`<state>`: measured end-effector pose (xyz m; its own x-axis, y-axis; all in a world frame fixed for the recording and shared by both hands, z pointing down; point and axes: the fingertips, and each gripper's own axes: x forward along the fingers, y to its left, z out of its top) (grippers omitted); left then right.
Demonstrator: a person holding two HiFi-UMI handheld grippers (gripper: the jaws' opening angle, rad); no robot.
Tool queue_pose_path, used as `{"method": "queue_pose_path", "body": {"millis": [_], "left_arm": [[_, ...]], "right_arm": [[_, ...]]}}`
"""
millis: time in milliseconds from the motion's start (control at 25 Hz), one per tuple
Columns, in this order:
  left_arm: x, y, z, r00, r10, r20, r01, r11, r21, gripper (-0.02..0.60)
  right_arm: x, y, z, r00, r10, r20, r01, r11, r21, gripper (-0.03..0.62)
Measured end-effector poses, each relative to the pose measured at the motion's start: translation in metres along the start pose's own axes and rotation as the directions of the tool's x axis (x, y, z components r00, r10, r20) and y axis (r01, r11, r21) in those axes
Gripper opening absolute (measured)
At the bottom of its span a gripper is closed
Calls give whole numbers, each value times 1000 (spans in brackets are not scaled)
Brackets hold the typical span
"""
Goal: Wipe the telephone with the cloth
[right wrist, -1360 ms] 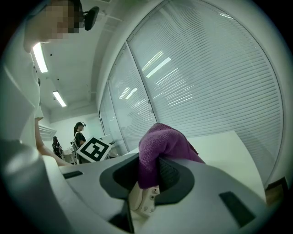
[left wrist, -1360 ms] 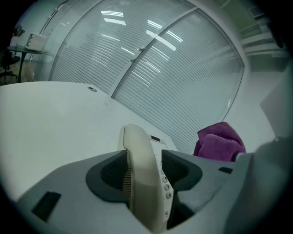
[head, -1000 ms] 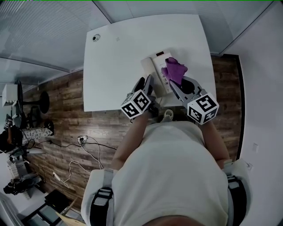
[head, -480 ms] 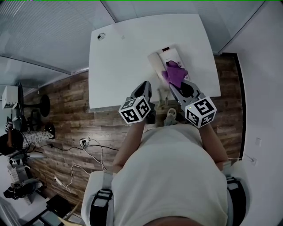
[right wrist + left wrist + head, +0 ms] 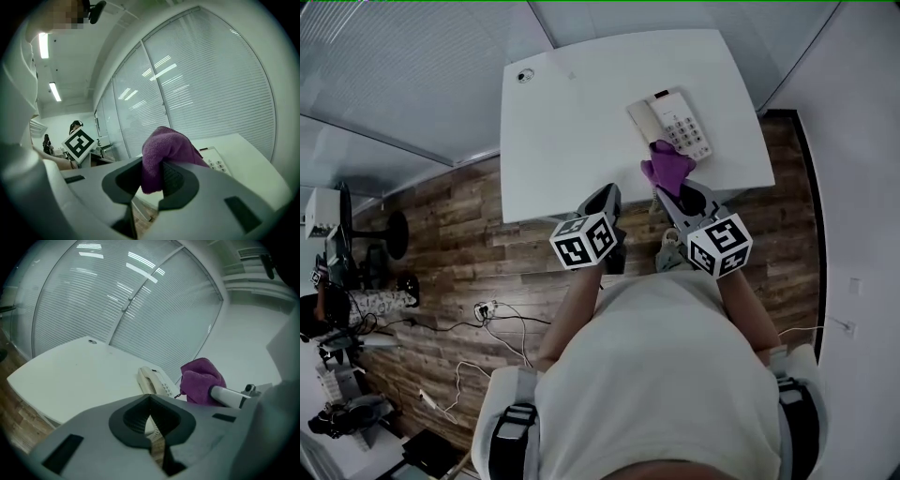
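One risk: the white push-button telephone [image 5: 673,122], at the white table's [image 5: 572,141] one o'clock near its edge, lies unbraced. The left gripper [image 5: 150,401] is clenched empty, so the right gripper's [image 5: 154,178] clamped purple terry cloth [image 5: 164,145] could shove it off.

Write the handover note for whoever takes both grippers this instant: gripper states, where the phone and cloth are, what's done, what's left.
Left gripper: shut, empty, at the near edge of the white table.
Right gripper: shut on the purple cloth, which bunches up above the jaws.
Telephone: flat on the table toward its right side, handset on the cradle.
Cloth: at the telephone's near end; I cannot tell whether they touch.
Done: cloth is in hand. Nothing shows how much has been wiped.
Left: bring the cloth over the telephone and wipe the handset and keypad.
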<state>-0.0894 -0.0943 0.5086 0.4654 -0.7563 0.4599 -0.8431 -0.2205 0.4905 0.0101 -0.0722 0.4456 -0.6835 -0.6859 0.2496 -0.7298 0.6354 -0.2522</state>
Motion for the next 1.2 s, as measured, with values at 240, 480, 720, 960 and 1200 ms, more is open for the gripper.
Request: {"method": "queue_pose_path", "body": {"millis": [240, 480, 720, 960, 1200], "left_arm": [[-38, 2, -25, 998, -46, -36, 47, 998, 32, 21], [-75, 1, -43, 996, -83, -44, 85, 996, 30, 21], [-113, 3, -62, 995, -95, -31, 96, 995, 12, 21], [-142, 7, -75, 995, -102, -15, 102, 995, 15, 20], [-163, 9, -79, 994, -105, -2, 105, 994, 20, 21]], "right_arm": [[-18, 38, -20, 999, -34, -7, 34, 999, -8, 89], [-37, 73, -35, 998, -59, -12, 59, 998, -6, 89], [-53, 112, -49, 999, -39, -24, 38, 999, -39, 89], [-59, 143, -62, 1000, -11, -28, 10, 998, -58, 89], [-64, 165, -65, 1000, -5, -13, 4, 998, -68, 89]]}}
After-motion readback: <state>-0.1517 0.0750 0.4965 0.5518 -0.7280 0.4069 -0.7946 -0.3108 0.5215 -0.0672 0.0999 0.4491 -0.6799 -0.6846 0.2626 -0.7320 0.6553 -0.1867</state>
